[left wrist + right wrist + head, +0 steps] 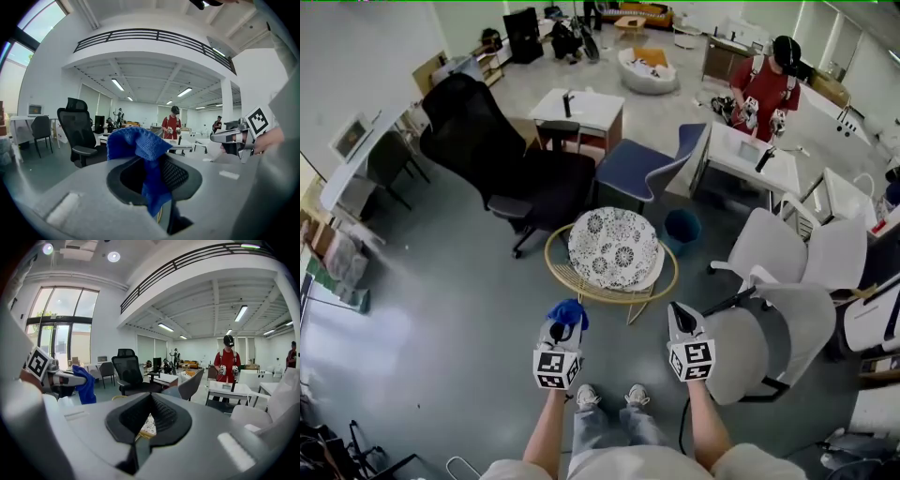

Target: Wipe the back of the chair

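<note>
My L gripper [563,329] is clamped on the blue cloth [569,311], held ready for wiping the round chair [551,268] ahead, while my R gripper [679,311] hangs closed & empty as a spare.

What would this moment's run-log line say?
left hand-held gripper: shut on blue cloth | right hand-held gripper: shut, empty | chair contact: none

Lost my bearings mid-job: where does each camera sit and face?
Head view: on the person's head, steeply down at the round rattan chair with patterned cushion; forearms, shoes, left gripper, right gripper show.
Left gripper view: on the left gripper, forward across the room; jaws shut on the blue terry cloth.
Right gripper view: on the right gripper, likewise; jaws together, empty.
Shared: all three show the black mesh office chair.
</note>
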Demonstrator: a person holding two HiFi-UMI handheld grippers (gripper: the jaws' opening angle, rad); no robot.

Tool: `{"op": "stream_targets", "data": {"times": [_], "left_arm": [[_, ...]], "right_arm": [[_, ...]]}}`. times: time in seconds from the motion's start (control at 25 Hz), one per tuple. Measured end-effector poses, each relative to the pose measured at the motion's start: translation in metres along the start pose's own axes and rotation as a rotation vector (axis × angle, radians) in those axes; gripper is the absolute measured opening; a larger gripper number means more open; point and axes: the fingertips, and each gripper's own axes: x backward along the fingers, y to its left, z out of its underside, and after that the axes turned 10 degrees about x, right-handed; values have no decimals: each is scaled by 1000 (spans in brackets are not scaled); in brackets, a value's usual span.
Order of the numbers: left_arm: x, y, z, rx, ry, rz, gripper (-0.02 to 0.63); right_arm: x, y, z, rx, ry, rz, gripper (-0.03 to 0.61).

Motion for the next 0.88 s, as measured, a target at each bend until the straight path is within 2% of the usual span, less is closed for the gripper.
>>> {"op": "stream_targets", "data": {"times": [0.12,0.36,0.88], "left_arm": [[-1,-9,-26,14,-31,18,75],[3,-20,-65,-11,-58,31,75],[16,-40,-88,-76,-55,48,75]], "right_arm": [[5,-11,-26,7,-23,15,0],[11,-21,-65,19,-61,19,0],[28,-29,-102,35,-118,36,0]]}}
